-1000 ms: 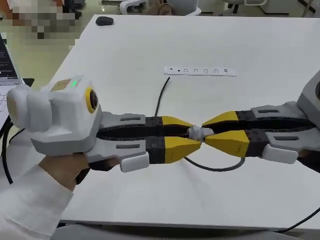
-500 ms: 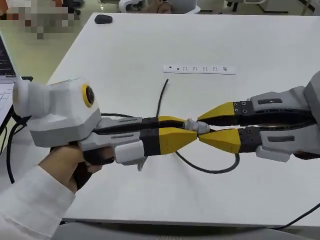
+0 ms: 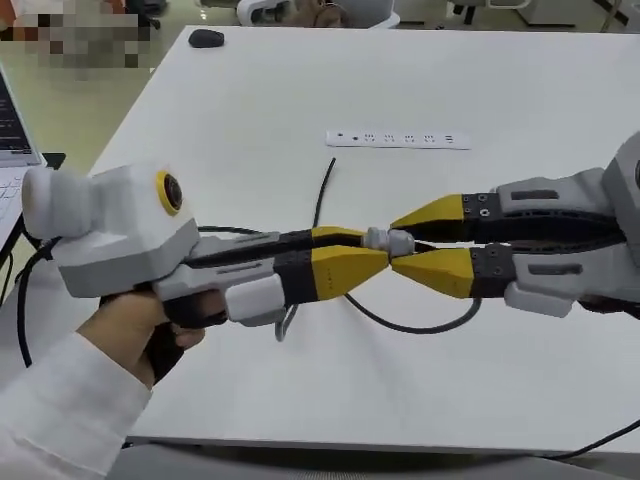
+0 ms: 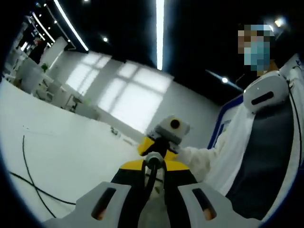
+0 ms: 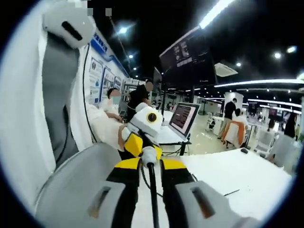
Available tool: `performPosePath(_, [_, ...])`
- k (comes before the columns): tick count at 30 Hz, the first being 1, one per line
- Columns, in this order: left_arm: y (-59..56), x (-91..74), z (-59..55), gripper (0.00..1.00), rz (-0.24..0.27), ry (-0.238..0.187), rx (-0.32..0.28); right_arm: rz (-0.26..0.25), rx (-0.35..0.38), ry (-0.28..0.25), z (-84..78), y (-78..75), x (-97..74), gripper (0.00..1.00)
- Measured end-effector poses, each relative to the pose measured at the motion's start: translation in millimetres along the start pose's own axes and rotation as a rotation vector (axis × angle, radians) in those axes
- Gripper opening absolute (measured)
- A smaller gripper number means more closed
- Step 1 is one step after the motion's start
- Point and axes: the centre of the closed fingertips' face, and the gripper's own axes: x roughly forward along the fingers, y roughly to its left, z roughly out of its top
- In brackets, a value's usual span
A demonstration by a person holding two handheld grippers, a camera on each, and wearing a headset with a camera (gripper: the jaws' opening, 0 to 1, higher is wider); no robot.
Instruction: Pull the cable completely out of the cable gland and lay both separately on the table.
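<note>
A small grey cable gland [image 3: 387,240] hangs above the white table [image 3: 500,90], with a black cable [image 3: 420,327] through it. My left gripper [image 3: 385,255] comes in from the left, its yellow jaws shut on the gland [image 4: 154,159]. From the right, my right gripper [image 3: 395,245] meets it tip to tip, shut on the cable [image 5: 153,194] just behind the gland [image 5: 148,155]. The cable sags in a loop onto the table under both grippers. Its free end [image 3: 333,161] lies further back.
A white power strip [image 3: 398,138] lies across the table behind the grippers. A black mouse [image 3: 207,39] sits at the far left corner. A laptop [image 3: 12,130] stands off the table's left edge. People and desks [image 5: 232,118] fill the room beyond.
Both grippers have lifted slightly with the gland still between their tips. The left gripper has rolled a little. The cable loop on the table looks the same.
</note>
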Motion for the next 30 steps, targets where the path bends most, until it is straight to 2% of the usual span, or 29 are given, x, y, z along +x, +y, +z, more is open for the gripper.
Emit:
performPosePath(1, [-1.0,0.1,-2.0,0.15,0.005,0.022,0.048,0.005,0.078,-0.019,-0.1,-1.9,-3.9,0.26])
performPosePath(2, [-1.4,0.7,-4.0,0.15,0.018,0.045,0.111,0.001,0.097,-0.019,-1.7,-4.7,-6.6,0.25])
performPosePath(4, [-1.8,0.0,-6.3,0.15,0.022,0.071,0.143,0.018,0.067,-0.021,-3.0,-2.5,-9.7,0.21])
performPosePath(7, [-2.7,-0.8,-3.5,0.15,0.015,0.053,0.145,0.049,0.071,0.009,-8.1,5.2,-9.8,0.19])
performPosePath(9, [-1.6,-1.8,0.5,0.16,0.019,0.025,0.138,0.053,0.06,0.025,-11.8,7.0,-7.6,0.17])
performPosePath(11, [-1.2,-2.2,1.4,0.16,0.019,0.02,0.139,0.056,0.031,0.022,-12.3,7.1,-7.2,0.05])
performPosePath(12, [-0.9,-2.4,2.0,0.16,0.022,0.018,0.141,0.048,0.026,0.031,-13.9,6.0,-6.8,0.04])
performPosePath(14, [0.4,-3.2,2.7,0.16,0.029,0.017,0.148,0.05,0.037,0.025,-13.0,5.9,-6.1,0.03])
performPosePath(16, [2.6,-4.4,-0.6,0.17,0.035,0.044,0.126,0.052,0.042,0.034,-15.0,7.1,-5.6,0.02])
performPosePath(18, [4.1,-3.4,-3.3,0.18,0.055,0.056,0.155,0.052,0.027,0.039,-17.6,7.1,-5.6,0.02])
performPosePath(21, [1.9,2.4,-5.1,0.3,0.047,0.045,0.144,0.052,0.029,0.027,-16.8,8.2,-3.7,0.02])
performPosePath(22, [1.8,5.2,-6.8,0.32,0.048,0.043,0.147,0.054,0.031,0.021,-16.1,8.6,-2.9,0.02])
performPosePath(24, [2.8,7.3,-10.0,0.24,0.049,0.054,0.161,0.057,0.036,0.015,-15.6,9.1,-1.9,0.02])
performPosePath(26, [6.0,7.8,-13.2,0.23,0.053,0.064,0.149,0.062,0.034,0.022,-17.5,10.3,-1.3,0.02])
performPosePath(29, [3.9,7.5,-9.3,0.19,0.042,0.03,0.129,0.066,0.036,0.035,-20.4,11.8,-1.1,0.02])
performPosePath(30, [3.1,7.3,-11.1,0.19,0.034,0.037,0.116,0.066,0.037,0.035,-21.0,12.1,-1.4,0.02])
